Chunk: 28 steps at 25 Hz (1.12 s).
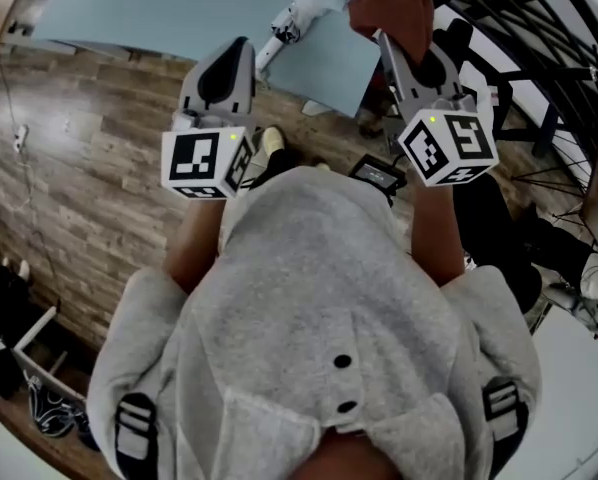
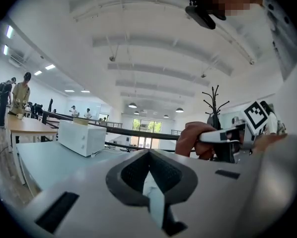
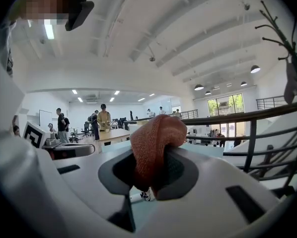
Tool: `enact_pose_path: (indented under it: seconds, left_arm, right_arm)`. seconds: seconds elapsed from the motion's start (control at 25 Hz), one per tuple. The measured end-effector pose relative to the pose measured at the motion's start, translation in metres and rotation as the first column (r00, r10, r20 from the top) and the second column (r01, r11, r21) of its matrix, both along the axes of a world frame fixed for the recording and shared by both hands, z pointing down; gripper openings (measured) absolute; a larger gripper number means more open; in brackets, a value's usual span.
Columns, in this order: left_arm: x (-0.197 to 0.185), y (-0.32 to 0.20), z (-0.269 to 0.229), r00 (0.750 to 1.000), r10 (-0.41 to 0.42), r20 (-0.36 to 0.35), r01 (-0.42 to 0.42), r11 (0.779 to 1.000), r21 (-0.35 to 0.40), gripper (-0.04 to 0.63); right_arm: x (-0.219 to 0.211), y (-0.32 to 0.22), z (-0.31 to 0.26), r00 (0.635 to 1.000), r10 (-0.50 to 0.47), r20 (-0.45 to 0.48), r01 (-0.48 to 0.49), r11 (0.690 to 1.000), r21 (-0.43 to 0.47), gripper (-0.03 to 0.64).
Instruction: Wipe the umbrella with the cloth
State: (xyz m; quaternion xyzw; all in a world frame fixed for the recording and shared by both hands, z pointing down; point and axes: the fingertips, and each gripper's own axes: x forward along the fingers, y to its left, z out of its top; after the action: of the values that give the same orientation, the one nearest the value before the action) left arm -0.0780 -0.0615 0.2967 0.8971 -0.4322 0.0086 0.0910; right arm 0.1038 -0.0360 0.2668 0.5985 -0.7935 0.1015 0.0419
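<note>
A white folded umbrella (image 1: 307, 4) lies on the pale blue table (image 1: 159, 8), ahead of and between the two raised grippers. My right gripper (image 1: 389, 38) is shut on a reddish-brown cloth (image 1: 397, 10), which bulges up out of its jaws (image 3: 153, 138). That cloth (image 2: 190, 139) also shows at the right of the left gripper view. My left gripper (image 1: 241, 48) is held up beside it, its jaws together with nothing between them (image 2: 149, 155). Both grippers are lifted off the table and point across the room.
A white box (image 2: 81, 137) stands on the table at the left. A black railing (image 1: 519, 28) runs along the right, with a coat stand (image 2: 215, 103) behind it. Wooden floor (image 1: 79, 168) lies to the left. Several people stand at far desks (image 3: 104, 118).
</note>
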Motion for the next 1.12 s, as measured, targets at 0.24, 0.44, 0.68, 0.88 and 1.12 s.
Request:
enact_pose_path:
  seconds: [0.24,0.44,0.68,0.88,1.12]
  left_arm:
    - [0.026,0.064,-0.012,1.000,-0.008,0.002,0.008,1.000,0.010,0.015]
    - [0.024,0.111,-0.013,0.996,-0.062,0.071,0.062,0.998,0.009,0.015]
    - [0.030,0.140,-0.024,0.992,-0.098,0.075,0.098,0.995,0.009,0.015]
    - [0.030,0.145,-0.036,0.992,-0.101,0.073,0.098,0.994,0.037,0.015]
    - [0.033,0.129,-0.059,0.997,-0.046,0.056,0.042,0.997,0.071,0.015]
  right_arm:
    - [0.019,0.067,0.003,1.000,-0.024,-0.002,0.024,1.000,-0.011,0.077]
    - [0.029,0.103,0.007,0.999,-0.047,0.010,0.047,0.999,-0.001,0.077]
    - [0.037,0.127,0.002,0.998,-0.055,0.009,0.054,0.998,0.025,0.077]
    - [0.034,0.129,-0.002,0.999,-0.045,-0.016,0.045,0.998,0.032,0.077]
    - [0.021,0.116,-0.023,1.000,-0.007,-0.031,0.009,0.998,0.063,0.077]
